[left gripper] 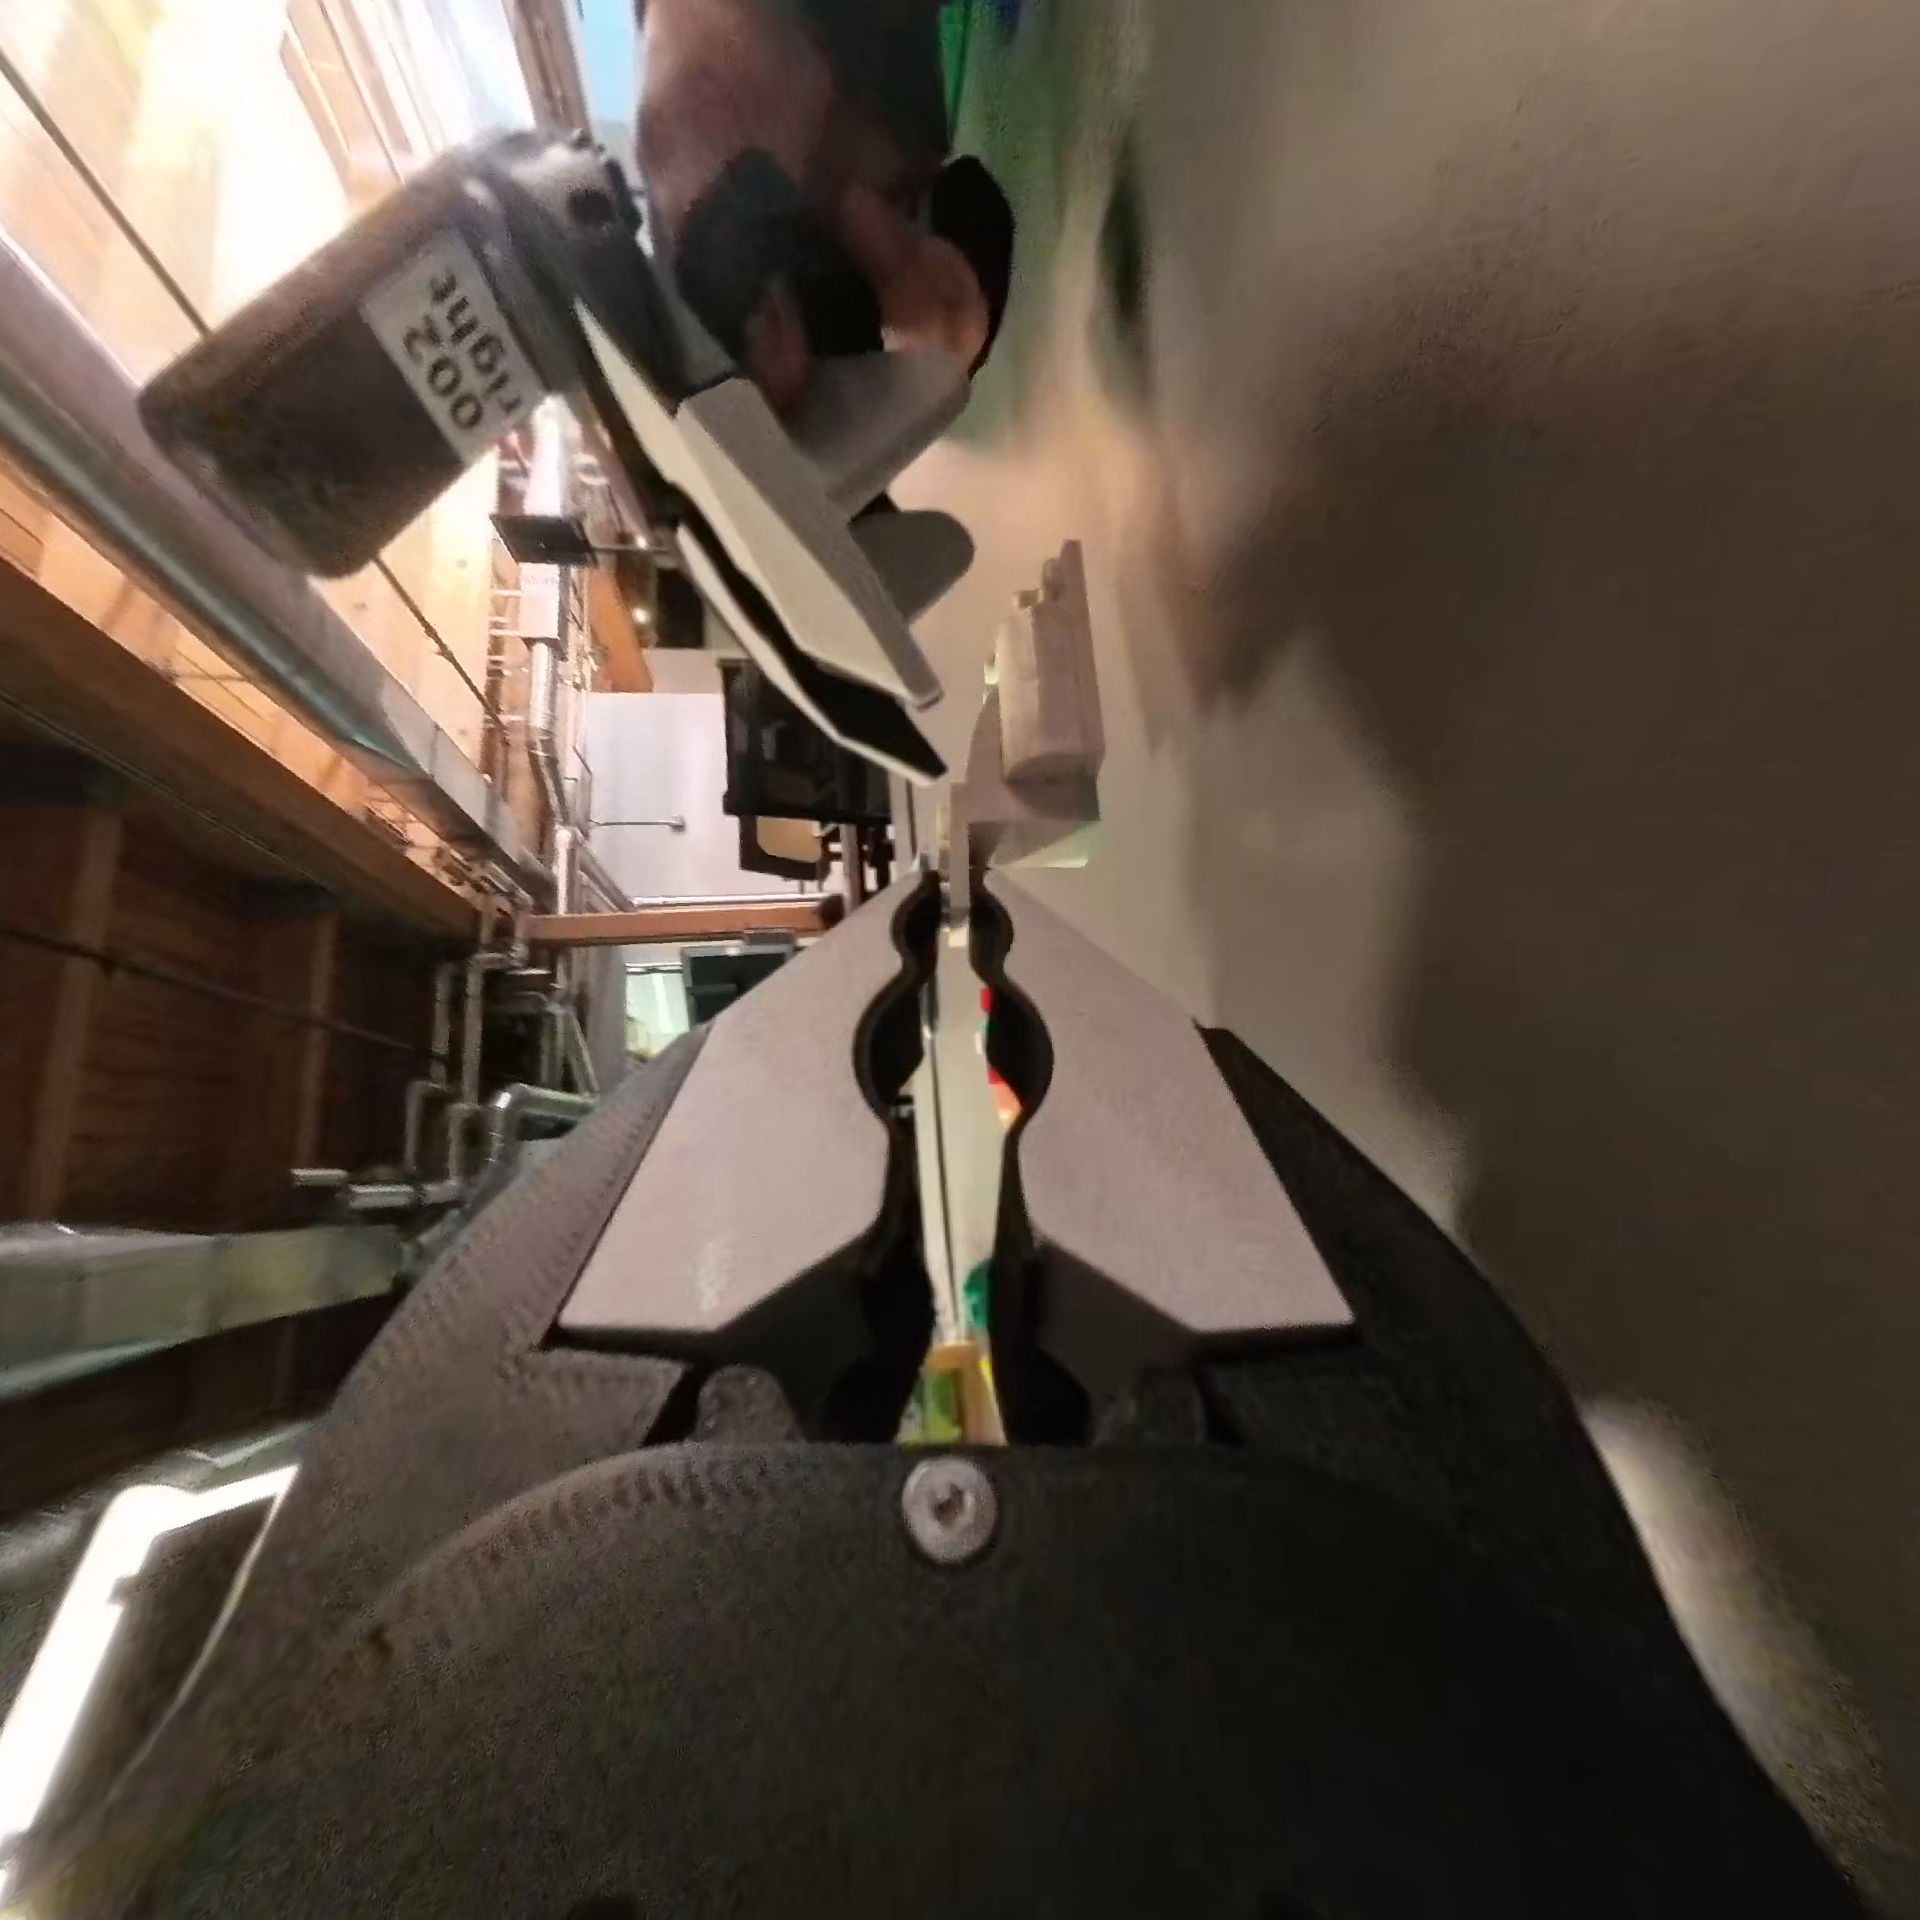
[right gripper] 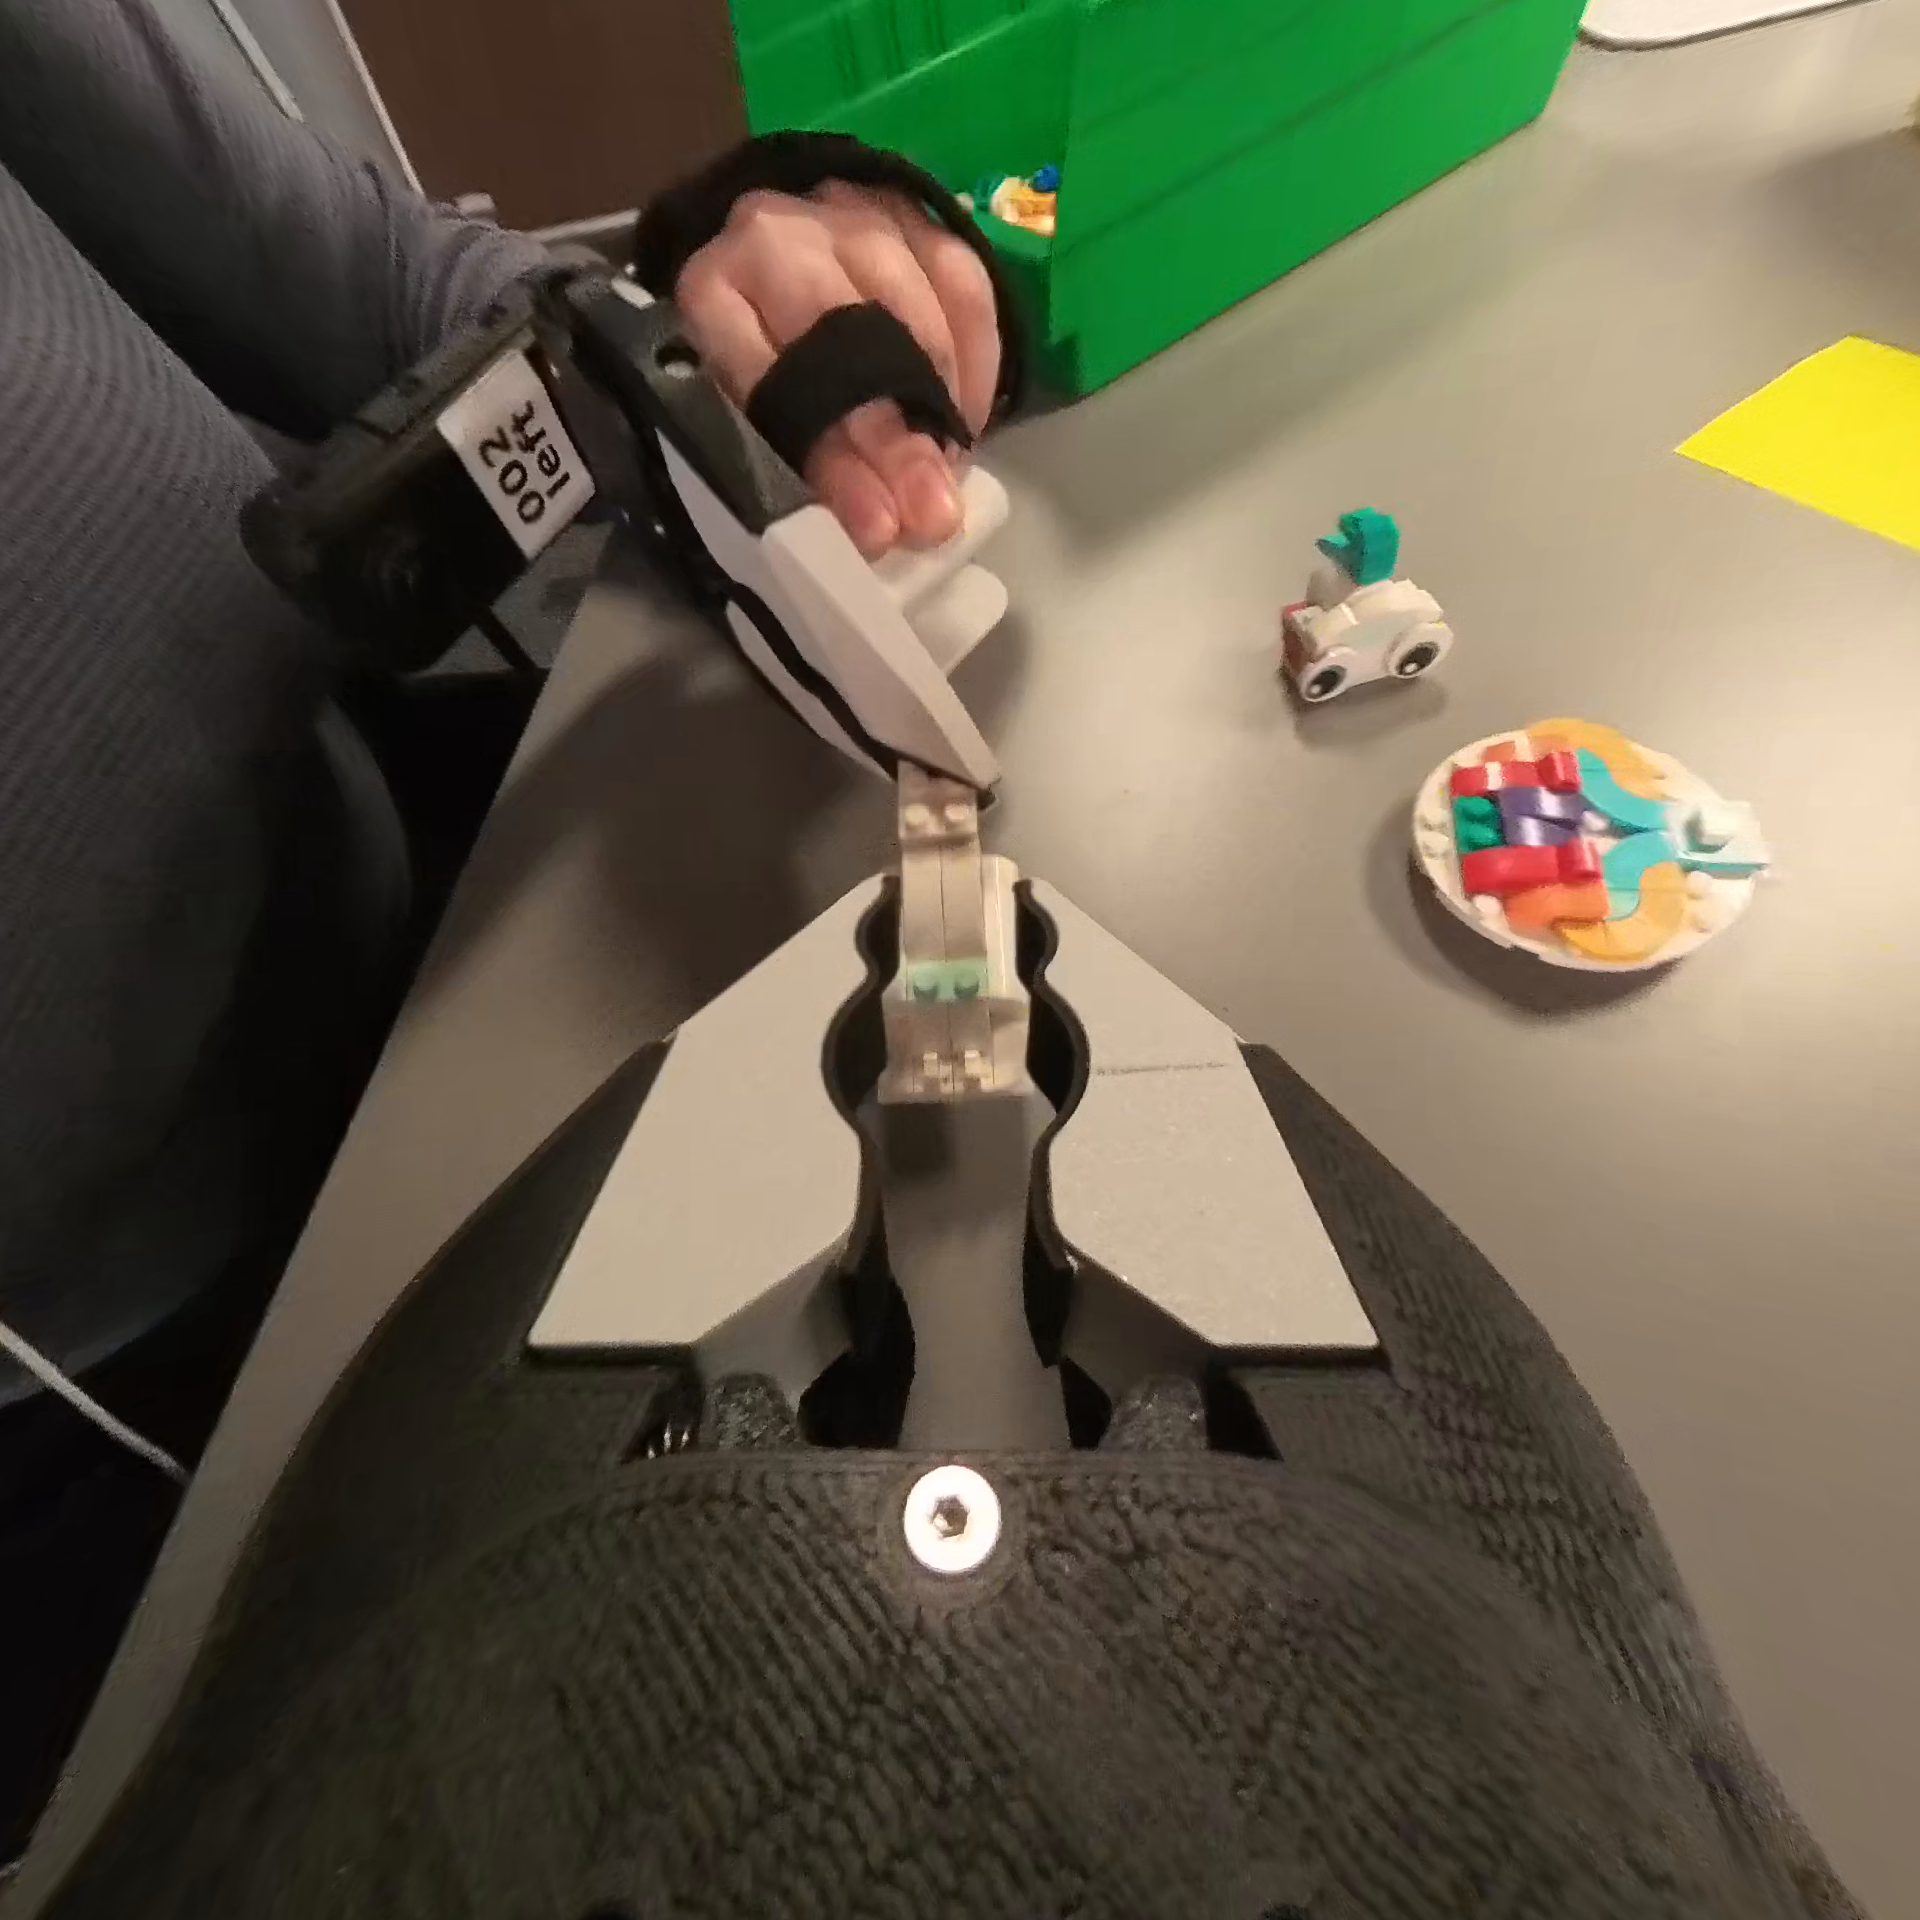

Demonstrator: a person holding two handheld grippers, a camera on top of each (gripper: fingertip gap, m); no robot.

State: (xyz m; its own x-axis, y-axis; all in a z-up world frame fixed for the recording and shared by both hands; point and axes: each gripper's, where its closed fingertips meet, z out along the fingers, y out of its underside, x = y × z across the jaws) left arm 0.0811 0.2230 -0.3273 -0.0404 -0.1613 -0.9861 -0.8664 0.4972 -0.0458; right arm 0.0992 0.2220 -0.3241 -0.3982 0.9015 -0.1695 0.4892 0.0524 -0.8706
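In the right wrist view my right gripper (right gripper: 951,896) is shut on a small grey brick assembly (right gripper: 951,997) with a pale green piece on it, held just above the grey table (right gripper: 1403,1195). My left gripper (right gripper: 940,777) comes in from the upper left, held by a hand (right gripper: 831,312) with black straps. It is shut on the thin studded plate (right gripper: 938,823) at the assembly's far end. In the tilted, blurred left wrist view my left gripper (left gripper: 951,899) pinches that plate edge-on. The assembly (left gripper: 1044,707) sits just beyond, with my right gripper (left gripper: 925,732) beside it.
A green bin (right gripper: 1195,156) with loose bricks stands at the back. A white brick car (right gripper: 1361,623) and a round white plate (right gripper: 1434,831) covered with coloured bricks lie to the right. A yellow sheet (right gripper: 1829,447) is at far right. The table edge and a grey sleeve (right gripper: 156,520) are left.
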